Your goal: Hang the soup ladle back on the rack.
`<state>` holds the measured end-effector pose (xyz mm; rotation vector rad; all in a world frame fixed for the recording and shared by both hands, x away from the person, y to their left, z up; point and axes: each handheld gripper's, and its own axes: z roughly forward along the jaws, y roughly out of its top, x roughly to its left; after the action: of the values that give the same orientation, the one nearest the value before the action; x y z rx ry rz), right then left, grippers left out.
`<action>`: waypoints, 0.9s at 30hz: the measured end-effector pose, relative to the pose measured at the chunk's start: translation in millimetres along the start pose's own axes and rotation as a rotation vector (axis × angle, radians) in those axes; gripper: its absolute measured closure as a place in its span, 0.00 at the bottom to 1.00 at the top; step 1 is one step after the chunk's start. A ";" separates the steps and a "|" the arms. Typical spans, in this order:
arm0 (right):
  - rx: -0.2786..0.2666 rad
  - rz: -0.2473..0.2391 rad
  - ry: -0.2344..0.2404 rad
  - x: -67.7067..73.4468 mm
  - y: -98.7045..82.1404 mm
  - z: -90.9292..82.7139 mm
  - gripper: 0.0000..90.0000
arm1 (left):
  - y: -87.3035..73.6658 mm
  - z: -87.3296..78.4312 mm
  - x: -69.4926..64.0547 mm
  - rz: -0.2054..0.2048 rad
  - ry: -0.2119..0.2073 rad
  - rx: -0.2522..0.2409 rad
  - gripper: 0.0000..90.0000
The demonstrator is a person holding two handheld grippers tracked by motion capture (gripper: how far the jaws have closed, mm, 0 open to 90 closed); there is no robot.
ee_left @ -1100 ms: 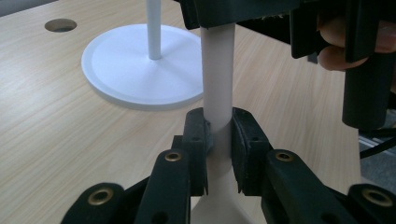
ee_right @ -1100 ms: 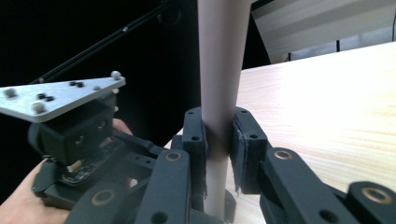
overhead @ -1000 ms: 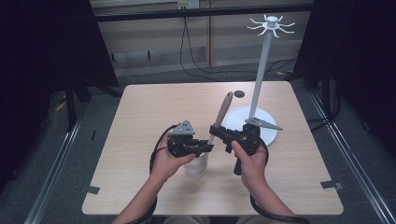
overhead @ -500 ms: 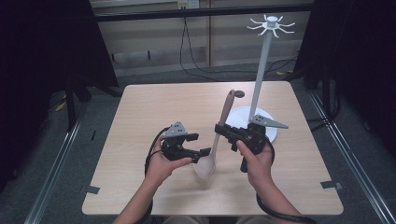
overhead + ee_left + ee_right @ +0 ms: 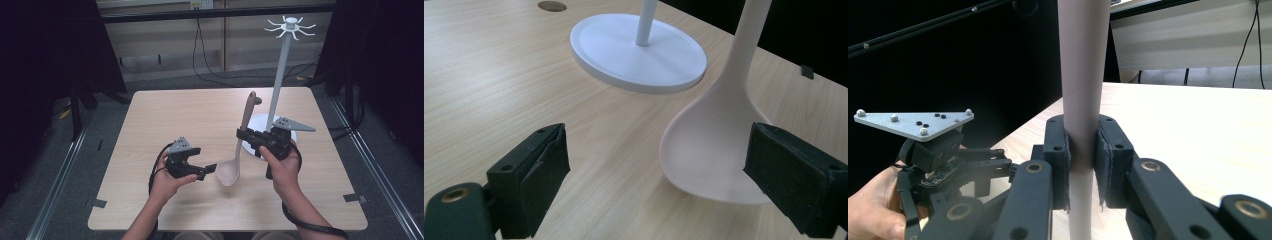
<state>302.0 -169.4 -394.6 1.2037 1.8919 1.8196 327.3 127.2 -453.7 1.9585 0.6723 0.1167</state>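
Ladle released at left, gripped at right.
The left gripper [image 5: 209, 170] has just been opened wide; the ladle [image 5: 235, 155] bowl sits by its right pad, untouched. The handle is clamped upright by the right gripper [image 5: 243, 135], before the white stand [image 5: 280, 75].

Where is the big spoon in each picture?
High view: the spoon stands at the middle of the table, bowl down, handle clamped in the right gripper.
Left gripper view: its bowl is at the right, beside the right jaw, touching the table.
Right gripper view: its handle rises up the middle, squeezed between the two jaws.
Shared landmark: the white stand, whose round base shows in the left gripper view.
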 end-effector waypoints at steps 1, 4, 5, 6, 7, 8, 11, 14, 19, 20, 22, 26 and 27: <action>0.000 0.000 0.000 0.0 0.0 0.0 0.86 | 0.0 0.0 0.0 0.000 0.000 0.000 0.11; 0.004 -0.012 -0.014 -3.7 5.5 -2.9 0.87 | -3.4 0.5 0.4 0.003 0.002 0.018 0.10; 0.002 -0.017 -0.019 -4.7 7.2 -3.9 0.87 | -4.2 0.9 0.3 -0.003 0.003 0.016 0.10; 0.002 -0.017 -0.021 -5.6 9.2 -5.1 0.87 | -4.7 0.8 0.6 0.000 0.004 0.017 0.10; 0.002 -0.024 -0.022 -6.6 11.2 -6.1 0.87 | -5.2 1.1 0.6 -0.005 0.001 0.014 0.10; -0.001 -0.025 -0.025 -7.4 13.5 -7.1 0.87 | -5.6 1.2 0.9 -0.004 0.003 0.016 0.10; -0.005 -0.034 -0.028 -8.4 17.9 -8.9 0.87 | -6.7 1.8 1.4 -0.009 0.005 0.012 0.10; -0.008 -0.042 -0.033 -10.0 26.1 -11.1 0.87 | -7.8 1.8 2.9 -0.019 0.011 0.007 0.09; -0.011 -0.052 -0.039 -10.8 33.8 -12.7 0.87 | -8.6 1.0 4.0 -0.026 0.010 0.002 0.07; -0.010 -0.054 -0.036 -11.5 35.1 -12.7 0.87 | -9.0 1.2 4.6 -0.025 0.013 0.005 0.07; -0.012 -0.052 -0.037 -11.7 37.6 -12.4 0.87 | -10.5 1.5 5.8 -0.031 0.009 0.011 0.07; -0.006 -0.068 -0.043 -12.4 42.8 -11.3 0.87 | -10.5 0.4 6.7 -0.028 0.012 0.012 0.07; -0.006 -0.066 -0.040 -12.1 44.4 -11.1 0.87 | -10.2 0.2 6.4 -0.033 0.014 0.008 0.07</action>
<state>318.9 -191.1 -356.2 1.1532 1.8797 1.7532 328.6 133.6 -463.8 1.9553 0.7151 0.1076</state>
